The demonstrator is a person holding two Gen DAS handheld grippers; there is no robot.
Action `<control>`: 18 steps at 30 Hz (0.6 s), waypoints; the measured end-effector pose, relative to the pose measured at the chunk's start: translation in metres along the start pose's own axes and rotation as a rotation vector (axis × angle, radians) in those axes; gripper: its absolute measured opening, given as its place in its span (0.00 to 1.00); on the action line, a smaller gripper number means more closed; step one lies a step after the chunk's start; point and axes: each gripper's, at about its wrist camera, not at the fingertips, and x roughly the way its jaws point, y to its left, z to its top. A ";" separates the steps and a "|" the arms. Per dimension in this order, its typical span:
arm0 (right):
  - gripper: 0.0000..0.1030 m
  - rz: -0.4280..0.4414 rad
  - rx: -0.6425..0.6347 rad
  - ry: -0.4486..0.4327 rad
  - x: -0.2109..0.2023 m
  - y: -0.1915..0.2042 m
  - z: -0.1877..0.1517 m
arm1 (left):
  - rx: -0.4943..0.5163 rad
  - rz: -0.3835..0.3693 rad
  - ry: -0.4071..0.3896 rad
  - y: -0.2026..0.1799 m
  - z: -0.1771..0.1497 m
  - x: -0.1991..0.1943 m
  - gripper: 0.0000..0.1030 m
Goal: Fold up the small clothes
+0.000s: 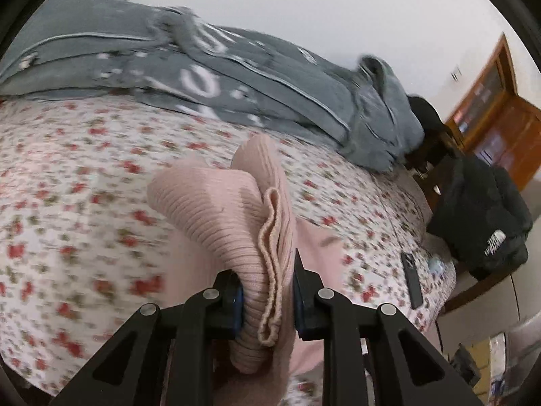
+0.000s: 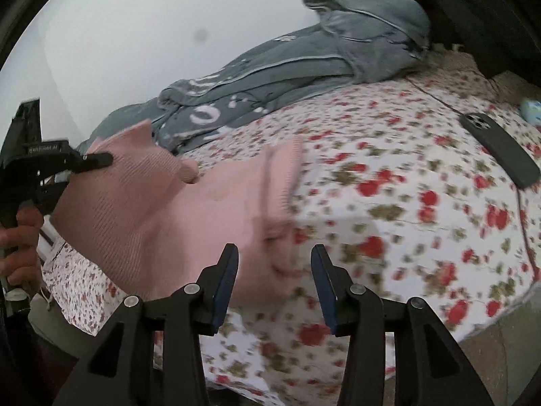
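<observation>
A pink ribbed knit garment (image 1: 216, 203) lies partly on the floral bed sheet (image 1: 84, 186). My left gripper (image 1: 267, 270) is shut on a bunched fold of it and holds that part off the bed. In the right wrist view the same garment (image 2: 152, 209) hangs from the left gripper (image 2: 84, 162) at the left, where a person's hand (image 2: 20, 237) grips the handle. The rest of the garment drapes down onto the sheet (image 2: 405, 203). My right gripper (image 2: 274, 248) is open above the garment's lower edge, with nothing pinched between its fingers.
Grey patterned pyjamas (image 1: 203, 67) (image 2: 304, 64) lie heaped along the far side of the bed by the white wall. A dark phone (image 2: 500, 150) and a small blue packet (image 2: 531, 110) rest near the right edge. A black jacket (image 1: 480, 216) hangs beside the bed, near a wooden cabinet (image 1: 490, 94).
</observation>
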 end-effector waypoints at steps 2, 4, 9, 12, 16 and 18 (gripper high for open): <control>0.43 -0.021 0.001 -0.004 -0.006 -0.011 -0.001 | 0.044 -0.001 0.032 -0.025 -0.007 0.021 0.20; 0.43 -0.042 0.018 -0.009 -0.012 -0.020 -0.004 | 0.091 0.007 0.082 -0.047 -0.019 0.048 0.20; 0.43 -0.058 0.040 -0.008 -0.027 -0.037 -0.012 | 0.120 0.038 0.204 -0.069 -0.044 0.095 0.22; 0.43 -0.053 0.032 0.005 -0.026 -0.040 -0.009 | 0.123 -0.016 0.224 -0.070 -0.045 0.094 0.34; 0.43 -0.020 0.015 0.018 -0.018 -0.032 0.002 | 0.127 -0.082 0.168 -0.058 -0.038 0.066 0.41; 0.46 0.031 0.008 0.020 -0.012 -0.025 0.011 | 0.123 -0.047 0.121 -0.046 -0.033 0.051 0.45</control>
